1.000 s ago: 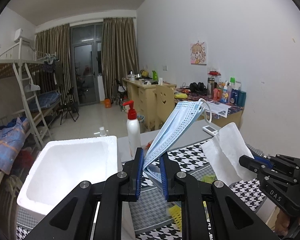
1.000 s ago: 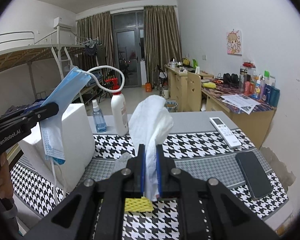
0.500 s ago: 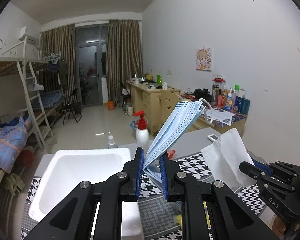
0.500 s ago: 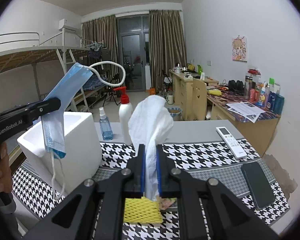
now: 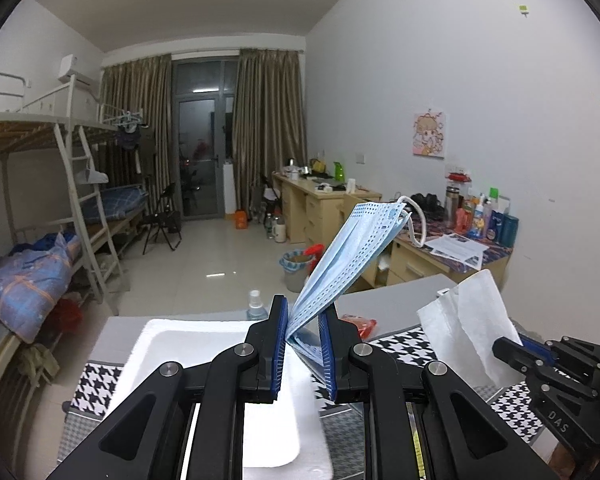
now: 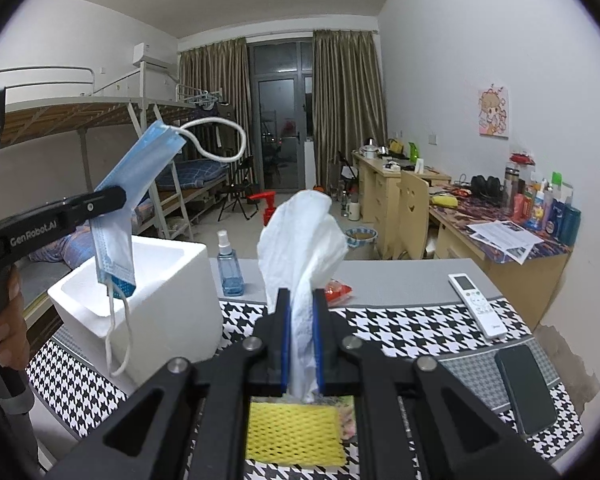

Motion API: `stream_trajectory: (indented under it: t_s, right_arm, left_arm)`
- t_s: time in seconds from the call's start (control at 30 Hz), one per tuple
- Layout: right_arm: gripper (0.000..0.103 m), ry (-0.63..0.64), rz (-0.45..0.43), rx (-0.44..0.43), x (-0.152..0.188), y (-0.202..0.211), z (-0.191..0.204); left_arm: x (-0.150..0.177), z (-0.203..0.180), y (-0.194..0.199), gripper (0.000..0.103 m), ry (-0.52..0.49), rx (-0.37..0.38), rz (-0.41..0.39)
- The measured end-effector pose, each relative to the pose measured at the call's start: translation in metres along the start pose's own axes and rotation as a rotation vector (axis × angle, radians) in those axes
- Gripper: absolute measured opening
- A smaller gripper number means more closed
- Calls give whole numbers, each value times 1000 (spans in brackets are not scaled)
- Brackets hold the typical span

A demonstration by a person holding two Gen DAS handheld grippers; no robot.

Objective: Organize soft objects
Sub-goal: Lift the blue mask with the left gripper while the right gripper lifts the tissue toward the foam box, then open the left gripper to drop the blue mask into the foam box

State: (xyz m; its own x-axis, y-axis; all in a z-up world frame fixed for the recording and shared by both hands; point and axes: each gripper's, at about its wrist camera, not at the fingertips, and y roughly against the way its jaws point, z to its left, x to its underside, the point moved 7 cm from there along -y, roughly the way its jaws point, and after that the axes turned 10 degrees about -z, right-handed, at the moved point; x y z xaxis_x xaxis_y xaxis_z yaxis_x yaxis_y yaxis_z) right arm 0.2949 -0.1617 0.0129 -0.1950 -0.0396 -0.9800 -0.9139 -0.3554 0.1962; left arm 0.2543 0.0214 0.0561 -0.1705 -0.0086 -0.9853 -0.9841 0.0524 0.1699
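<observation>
The left gripper (image 5: 303,340) is pinched nearly shut on a blue face mask (image 5: 340,264), gripping it low down so most of the pleated body sticks up and leans away, one ear loop flopping off the top and the other dangling down by the white foam box (image 6: 156,280). From the right wrist view the mask hangs right above the box's open top, lower edge just over the rim. The right gripper (image 6: 300,340) is clamped fully closed on a white tissue (image 6: 304,240), held off to the right of the box, above the houndstooth tablecloth (image 6: 400,328). Both things look feather-light and totally limp, so they'll probably droop and swing with any move, and the tissue would likely tear if yanked. Grabbing them mid-body like this seems sensible; the loops could snag on the box edge. A yellow foam net (image 6: 294,432) sits under the right gripper, well right of the box, partly hidden by the fingers. Hard to say what's inside the box, since the left gripper covers much of it.
</observation>
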Motion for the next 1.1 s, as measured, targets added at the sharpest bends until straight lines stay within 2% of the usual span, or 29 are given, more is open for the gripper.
stream_trajectory:
  t_s: [0.63, 1.0, 1.1]
  right_arm:
    - [13, 23, -24, -93, -11, -13, 33]
    - [13, 40, -15, -123, -12, -19, 46]
    - [13, 44, -13, -123, -13, -21, 48]
  left_arm:
    - [3, 58, 1, 17, 28, -179, 3]
    - [21, 74, -12, 17, 43, -214, 67]
    - [29, 78, -16, 26, 36, -221, 96]
